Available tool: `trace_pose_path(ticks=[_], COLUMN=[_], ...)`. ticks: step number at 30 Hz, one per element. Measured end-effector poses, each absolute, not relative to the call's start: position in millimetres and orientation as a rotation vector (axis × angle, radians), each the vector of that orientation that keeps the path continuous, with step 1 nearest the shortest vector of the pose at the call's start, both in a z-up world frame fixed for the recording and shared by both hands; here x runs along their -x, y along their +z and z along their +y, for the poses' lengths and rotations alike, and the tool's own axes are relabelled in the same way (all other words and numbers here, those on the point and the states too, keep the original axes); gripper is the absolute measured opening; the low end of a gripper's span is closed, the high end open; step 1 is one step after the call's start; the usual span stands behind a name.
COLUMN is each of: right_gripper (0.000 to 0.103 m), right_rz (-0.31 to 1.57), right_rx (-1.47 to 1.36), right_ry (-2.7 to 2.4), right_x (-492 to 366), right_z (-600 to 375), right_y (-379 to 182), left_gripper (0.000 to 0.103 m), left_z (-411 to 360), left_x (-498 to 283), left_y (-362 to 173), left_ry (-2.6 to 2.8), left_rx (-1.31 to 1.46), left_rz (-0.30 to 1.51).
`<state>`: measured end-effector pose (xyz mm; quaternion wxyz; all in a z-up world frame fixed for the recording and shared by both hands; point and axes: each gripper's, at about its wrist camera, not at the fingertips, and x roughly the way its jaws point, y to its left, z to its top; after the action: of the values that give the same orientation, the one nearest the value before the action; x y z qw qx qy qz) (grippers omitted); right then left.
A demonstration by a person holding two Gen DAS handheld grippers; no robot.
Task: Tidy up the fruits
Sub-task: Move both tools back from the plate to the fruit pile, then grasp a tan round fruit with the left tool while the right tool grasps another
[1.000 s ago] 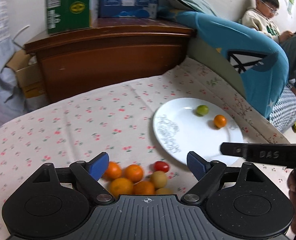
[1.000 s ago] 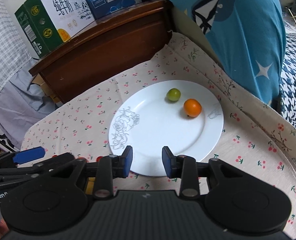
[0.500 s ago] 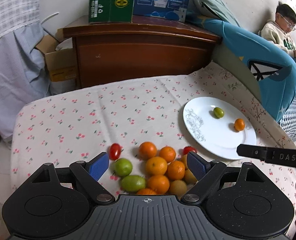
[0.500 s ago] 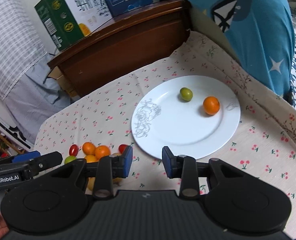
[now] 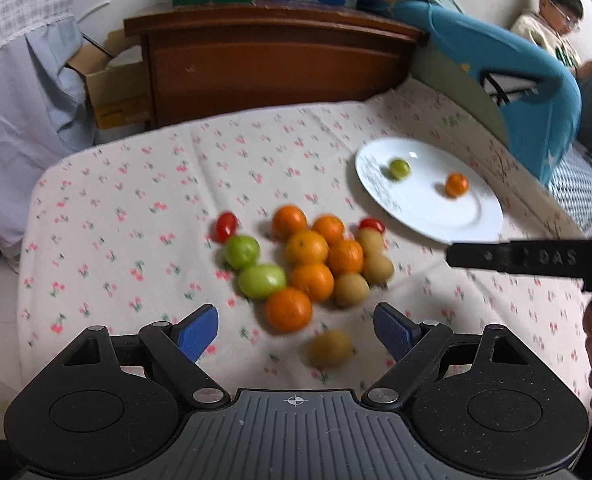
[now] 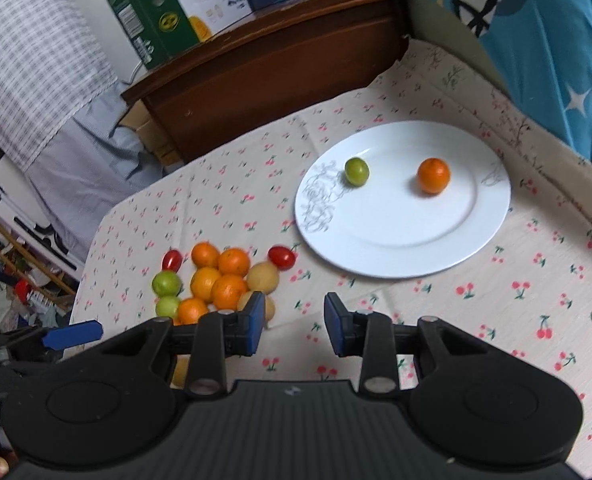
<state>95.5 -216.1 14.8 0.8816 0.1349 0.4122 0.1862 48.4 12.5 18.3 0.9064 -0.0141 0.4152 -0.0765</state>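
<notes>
A pile of loose fruit lies on the cherry-print cloth: several oranges (image 5: 307,248), two green tomatoes (image 5: 242,252), red cherry tomatoes (image 5: 226,226) and yellow-brown fruits (image 5: 349,288), one of them (image 5: 329,348) lying apart at the front. My left gripper (image 5: 296,320) hovers wide open just short of the pile, holding nothing. To the right a white plate (image 5: 435,216) carries one green fruit (image 5: 399,169) and one orange (image 5: 455,184). My right gripper (image 6: 292,320) hangs above the cloth between the pile (image 6: 220,280) and the plate (image 6: 395,232), jaws narrowly apart and empty.
A dark wooden cabinet (image 5: 272,68) with cartons on top stands behind the table. A blue-covered chair back (image 5: 535,92) rises at the right edge, and a person (image 5: 559,20) sits beyond it. A cardboard box (image 5: 112,88) and hanging cloth fill the left.
Both grippers have drawn back from the plate and toward the left. The whole fruit pile has come into view ahead of the left gripper. Neither pair of jaws has changed.
</notes>
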Motion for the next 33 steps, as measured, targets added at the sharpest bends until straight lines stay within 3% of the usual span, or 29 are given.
trace_pose_path(ticks=[16, 23, 33], right_gripper=[0.034, 0.034, 0.034], right_rz=[0.874, 0.887, 0.896], right_rx=[-0.259, -0.245, -0.231], right_ry=[0.448, 0.454, 0.445], right_x=[-103, -112, -118], right_z=[-193, -181, -170], right_y=[1, -6, -16], left_gripper=[0.083, 0.061, 0.051], left_z=[-7, -5, -4], left_x=[-41, -43, -44], left_y=[-10, -14, -18], left_ry=[-0.2, -0.203, -0.2], left_rx=[0.002, 0.033, 0.032], left_rz=[0.902, 0.899, 0.891])
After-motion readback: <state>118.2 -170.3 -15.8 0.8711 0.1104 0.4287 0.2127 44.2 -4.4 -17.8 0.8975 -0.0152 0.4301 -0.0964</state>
